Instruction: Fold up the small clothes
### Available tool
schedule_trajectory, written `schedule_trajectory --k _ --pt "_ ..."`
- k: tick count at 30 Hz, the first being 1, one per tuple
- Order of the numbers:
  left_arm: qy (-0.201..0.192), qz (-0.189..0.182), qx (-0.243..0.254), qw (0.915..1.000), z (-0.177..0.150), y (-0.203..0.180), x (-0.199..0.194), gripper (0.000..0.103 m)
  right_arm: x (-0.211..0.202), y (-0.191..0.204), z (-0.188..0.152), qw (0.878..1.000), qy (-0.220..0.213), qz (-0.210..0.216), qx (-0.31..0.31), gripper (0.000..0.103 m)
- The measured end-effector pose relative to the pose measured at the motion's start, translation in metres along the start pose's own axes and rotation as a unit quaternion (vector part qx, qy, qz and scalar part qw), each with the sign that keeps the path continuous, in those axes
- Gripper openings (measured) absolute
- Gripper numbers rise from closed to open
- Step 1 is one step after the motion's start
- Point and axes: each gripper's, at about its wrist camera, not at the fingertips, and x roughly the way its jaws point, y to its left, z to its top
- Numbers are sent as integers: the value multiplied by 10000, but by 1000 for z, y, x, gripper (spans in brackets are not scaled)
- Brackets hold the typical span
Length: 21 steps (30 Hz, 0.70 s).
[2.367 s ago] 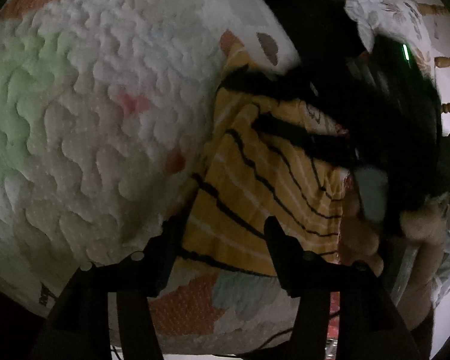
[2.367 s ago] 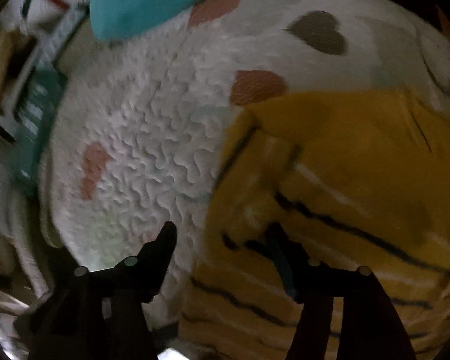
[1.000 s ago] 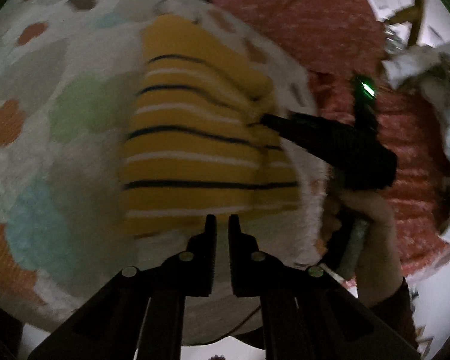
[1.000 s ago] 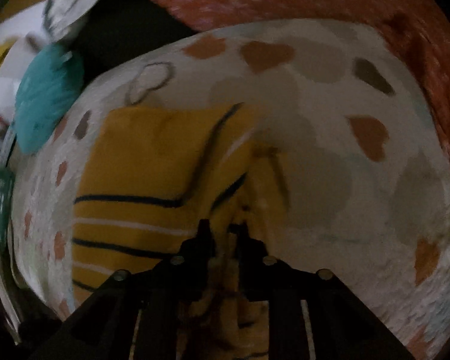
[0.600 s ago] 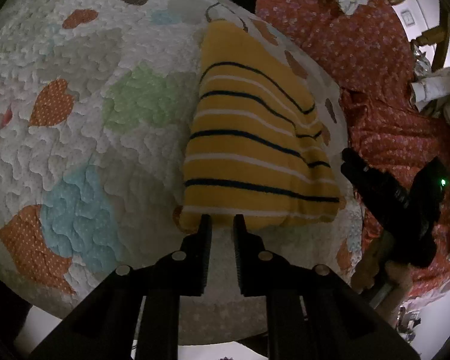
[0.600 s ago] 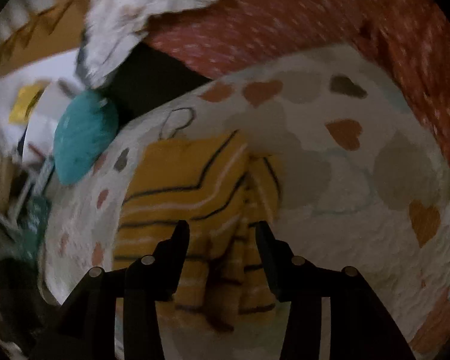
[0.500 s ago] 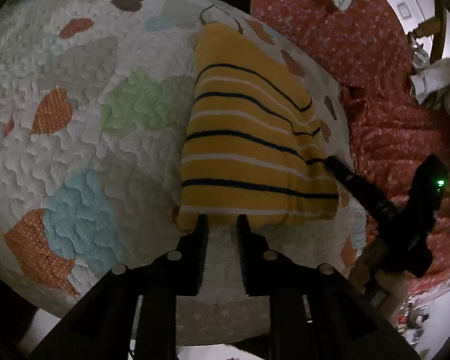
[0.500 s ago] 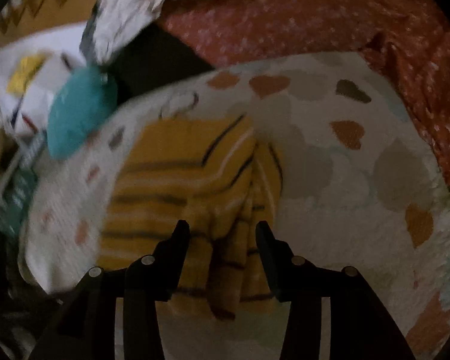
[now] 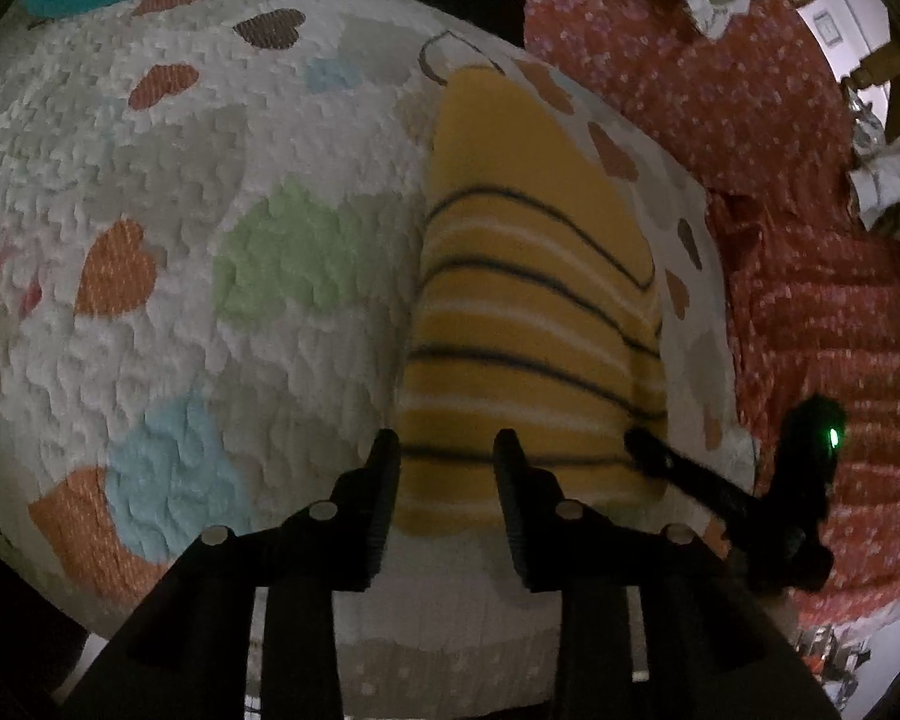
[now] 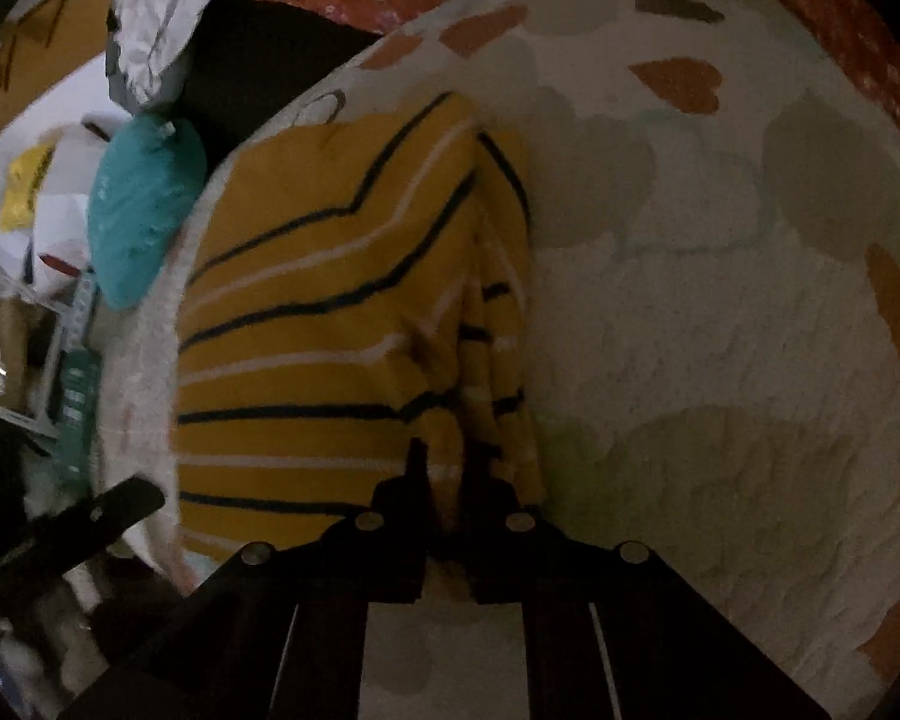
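Observation:
A yellow garment with black and white stripes [image 9: 528,312] lies folded on a white quilt with coloured hearts [image 9: 210,240]. My left gripper [image 9: 447,450] is open over the garment's near edge, its fingers straddling the cloth. The right gripper [image 9: 648,447] shows in this view at the garment's near right corner. In the right wrist view the garment [image 10: 330,312] fills the left centre, with a bunched fold along its right side. My right gripper [image 10: 447,462] is shut on that near folded edge.
An orange-red flowered cover [image 9: 810,240] lies to the right of the quilt. A teal cushion [image 10: 144,210] and a cluttered pile [image 10: 30,312] sit beyond the quilt's edge. Wooden chair rails [image 9: 870,78] stand at the far right.
My left gripper has opened and moved forward over the garment's near edge. My right gripper has closed on the garment's folded edge after being open half a second ago.

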Motion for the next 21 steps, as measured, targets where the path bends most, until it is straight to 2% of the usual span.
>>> schedule_trajectory --k 3,4,5,7,9,11,15,18,20,21 --pt "-42 -142 -125 9998 21 3 5 42 -15 -6 8 9991 -219 341 158 23" --pt "-37 -210 -155 9997 29 4 8 45 -21 -6 12 9986 -386 351 110 38" --pt "-7 -274 -157 9995 37 4 11 47 -25 -7 17 9977 -609 277 58 60" --pt "37 -353 -95 9993 53 4 20 50 -27 -14 28 9936 -1078 259 219 80" --pt "-10 -387 44 9992 70 2 29 57 -20 -24 38 9893 -1231 577 530 82" --pt "-45 -418 46 9991 82 4 36 65 -6 -38 48 9857 -1149 808 927 83" --pt "173 -745 -115 9970 97 11 61 67 29 -52 59 9763 -928 1110 1612 83" --pt "334 -948 -107 9949 98 9 77 69 48 -38 65 9797 -740 1147 1470 84" --pt "412 -1076 -115 9933 95 6 85 78 50 -24 64 9862 -795 908 1132 85" --pt "439 -1092 -135 9930 94 4 88 79 51 -19 64 9886 -779 797 1016 85"
